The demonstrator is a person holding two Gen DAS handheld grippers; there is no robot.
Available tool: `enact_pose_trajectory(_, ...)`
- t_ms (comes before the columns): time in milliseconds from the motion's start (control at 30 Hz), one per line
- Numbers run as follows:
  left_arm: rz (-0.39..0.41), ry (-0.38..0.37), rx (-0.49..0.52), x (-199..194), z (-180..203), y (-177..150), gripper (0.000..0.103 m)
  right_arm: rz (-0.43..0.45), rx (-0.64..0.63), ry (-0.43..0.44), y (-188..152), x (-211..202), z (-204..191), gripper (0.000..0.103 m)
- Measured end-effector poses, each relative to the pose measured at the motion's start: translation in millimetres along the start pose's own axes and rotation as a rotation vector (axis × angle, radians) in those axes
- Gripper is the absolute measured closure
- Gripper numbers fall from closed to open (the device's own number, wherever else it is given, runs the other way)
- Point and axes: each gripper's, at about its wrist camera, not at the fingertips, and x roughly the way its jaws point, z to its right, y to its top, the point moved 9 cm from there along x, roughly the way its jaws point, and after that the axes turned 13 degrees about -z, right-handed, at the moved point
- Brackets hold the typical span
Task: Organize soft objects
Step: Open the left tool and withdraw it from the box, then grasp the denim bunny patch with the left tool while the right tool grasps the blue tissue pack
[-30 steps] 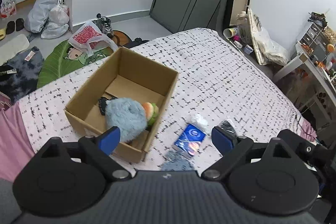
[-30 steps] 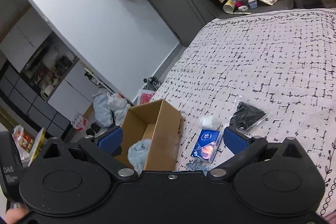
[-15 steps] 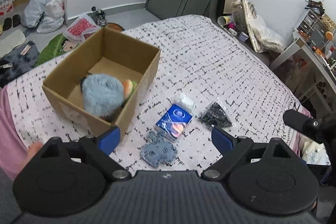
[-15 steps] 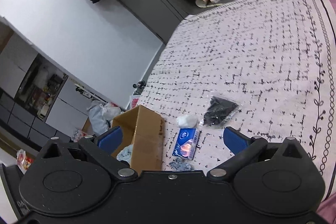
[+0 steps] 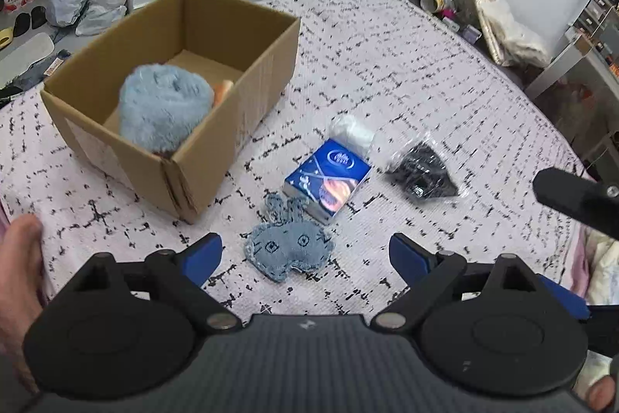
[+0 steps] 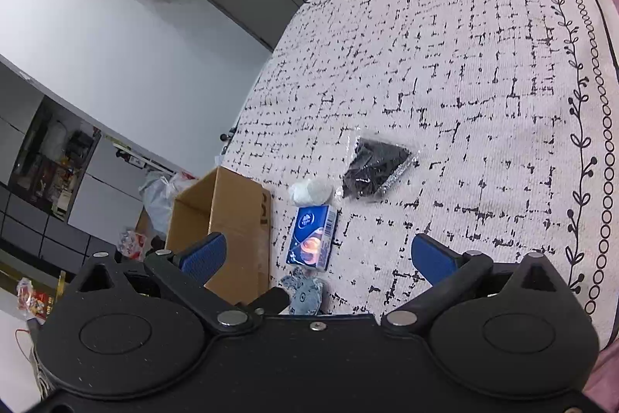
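Both my grippers are spread wide with nothing in them, left gripper (image 5: pixel 305 256) hanging over the flat blue denim bunny-shaped patch (image 5: pixel 288 244) on the white black-flecked bedspread (image 5: pixel 425 72). My right gripper (image 6: pixel 317 254) is off to the side. Fluffy light-blue plush (image 5: pixel 164 109) sits in the open brown cardboard box (image 5: pixel 216 157). The blue tissue pack (image 5: pixel 327 179), white wad (image 5: pixel 350 132) and clear bag of black stuff (image 5: pixel 421 171) lie just beside it.

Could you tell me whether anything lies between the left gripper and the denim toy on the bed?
Nothing visible does. The left gripper is open, and the denim toy lies flat on the bedspread right between its fingers. The tissue pack sits just beyond the toy, and the cardboard box stands off to the left.
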Motion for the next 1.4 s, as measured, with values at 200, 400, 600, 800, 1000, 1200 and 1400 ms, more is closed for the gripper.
enact_pose_trajectory(200, -0.036, 0.028, 0.013, 24.0, 1.1, -5.6, 0.011, -0.007, 0.011, 0.001, 3.1, 5.1, 4.2, 0.000)
enact_pose_trajectory(400, -0.052, 0.051, -0.013, 42.7, -3.7, -6.0, 0.012, -0.040, 0.022, -0.010, 1.3, 22.3, 10.8, 0.000)
enact_pose_trajectory(600, -0.066, 0.011, -0.057, 54.5, -6.5, -6.5, 0.017, -0.088, 0.047, -0.038, -3.1, 52.0, 16.4, 0.000)
enact_pose_trajectory(800, -0.064, -0.021, -0.128, 56.8, -19.8, -3.8, 0.045, -0.091, 0.043, -0.042, 0.0, 66.1, 14.3, 0.000)
enact_pose_trajectory(1000, -0.059, -0.078, -0.197, 54.4, -28.9, -0.8, 0.060, -0.112, 0.037, -0.049, -0.7, 81.8, 12.9, 0.001)
enact_pose_trajectory(1200, -0.055, -0.103, -0.237, 51.4, -36.1, -0.9, 0.062, -0.123, 0.052, -0.017, -1.7, 94.2, 8.8, 0.003)
enact_pose_trajectory(1400, -0.045, -0.115, -0.291, 49.7, -47.6, 0.8, 0.062, -0.127, 0.064, 0.008, -0.5, 106.6, 5.7, 0.005)
